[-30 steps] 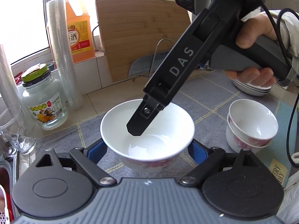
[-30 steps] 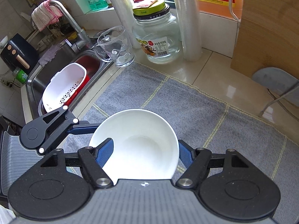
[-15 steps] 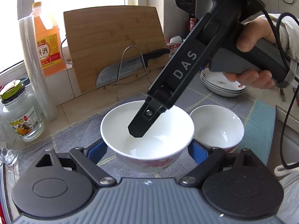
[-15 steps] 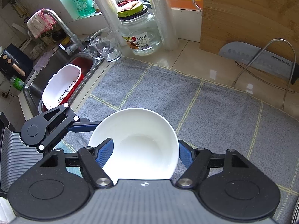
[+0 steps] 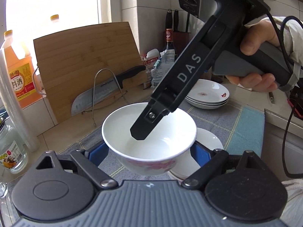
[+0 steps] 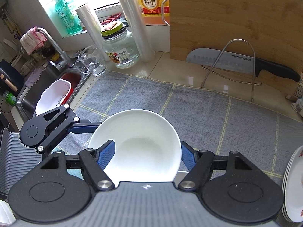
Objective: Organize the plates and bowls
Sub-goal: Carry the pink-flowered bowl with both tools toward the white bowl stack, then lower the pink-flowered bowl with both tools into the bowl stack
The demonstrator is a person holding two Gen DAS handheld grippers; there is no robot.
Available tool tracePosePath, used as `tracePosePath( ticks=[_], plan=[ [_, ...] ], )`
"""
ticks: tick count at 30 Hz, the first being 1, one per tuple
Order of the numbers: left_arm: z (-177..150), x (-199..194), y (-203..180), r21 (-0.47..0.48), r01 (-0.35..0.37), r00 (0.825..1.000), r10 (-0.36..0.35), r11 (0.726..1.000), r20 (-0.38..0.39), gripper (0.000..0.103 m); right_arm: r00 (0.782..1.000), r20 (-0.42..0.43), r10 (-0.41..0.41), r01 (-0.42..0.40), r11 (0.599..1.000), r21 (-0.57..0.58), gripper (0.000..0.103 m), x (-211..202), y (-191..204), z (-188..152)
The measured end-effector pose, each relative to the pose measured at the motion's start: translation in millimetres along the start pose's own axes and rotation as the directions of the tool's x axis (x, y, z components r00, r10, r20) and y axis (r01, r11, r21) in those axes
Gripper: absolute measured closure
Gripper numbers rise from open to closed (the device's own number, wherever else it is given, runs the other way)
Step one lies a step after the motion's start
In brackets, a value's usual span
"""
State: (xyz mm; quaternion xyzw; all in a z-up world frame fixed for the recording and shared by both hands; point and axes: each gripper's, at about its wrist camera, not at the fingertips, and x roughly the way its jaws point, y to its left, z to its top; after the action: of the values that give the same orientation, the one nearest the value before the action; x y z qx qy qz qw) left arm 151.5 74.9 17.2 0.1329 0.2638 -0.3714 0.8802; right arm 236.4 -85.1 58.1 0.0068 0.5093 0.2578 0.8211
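A white bowl with pink flowers (image 5: 149,140) is held off the grey mat by both grippers. My left gripper (image 5: 149,149) clasps its sides between blue pads. My right gripper (image 6: 147,153) is shut on the bowl's (image 6: 136,143) rim, one finger (image 5: 145,126) inside, one outside. Other white bowls (image 5: 206,143) sit just below and to the right of the held bowl, mostly hidden. A stack of flowered plates (image 5: 210,94) stands at the back right and also shows in the right wrist view (image 6: 293,185).
A bamboo cutting board (image 5: 85,60) leans on the wall behind a cleaver (image 6: 227,60) in a wire stand. A glass jar (image 6: 121,47), plastic rolls (image 6: 136,24), orange bottle (image 5: 17,68) and glass mug (image 6: 90,60) stand left. The sink (image 6: 47,87) with a white strainer is at far left.
Both grippers have carried the bowl to the right across the mat. It now hangs over the other bowls, with the plate stack nearer.
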Motion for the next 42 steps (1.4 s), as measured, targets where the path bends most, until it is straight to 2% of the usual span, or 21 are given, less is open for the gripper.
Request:
tracePosePath(
  ticks=[13,23,42],
  plan=[
    [1.4,25.1,-35.0,0.04,0.129,0.991,-0.128,0.991,-0.026,0.011,0.998,-0.001,-0.071,0.07,0.992,0.108,0.024,-20.7,-30.6,-48.3],
    [-7.9,39.6,-42.5,0.03,0.147,0.987,-0.145,0.989,-0.07,0.011,0.997,-0.021,-0.072,0.074,0.989,0.129,0.024,-11.0,-39.9,-64.4],
    [-13.1,49.6,-41.4,0.005,0.146,0.984,-0.144,0.989,-0.101,0.01,0.998,-0.032,-0.062,0.066,0.989,0.134,0.024,-1.2,-45.9,-64.0]
  ],
)
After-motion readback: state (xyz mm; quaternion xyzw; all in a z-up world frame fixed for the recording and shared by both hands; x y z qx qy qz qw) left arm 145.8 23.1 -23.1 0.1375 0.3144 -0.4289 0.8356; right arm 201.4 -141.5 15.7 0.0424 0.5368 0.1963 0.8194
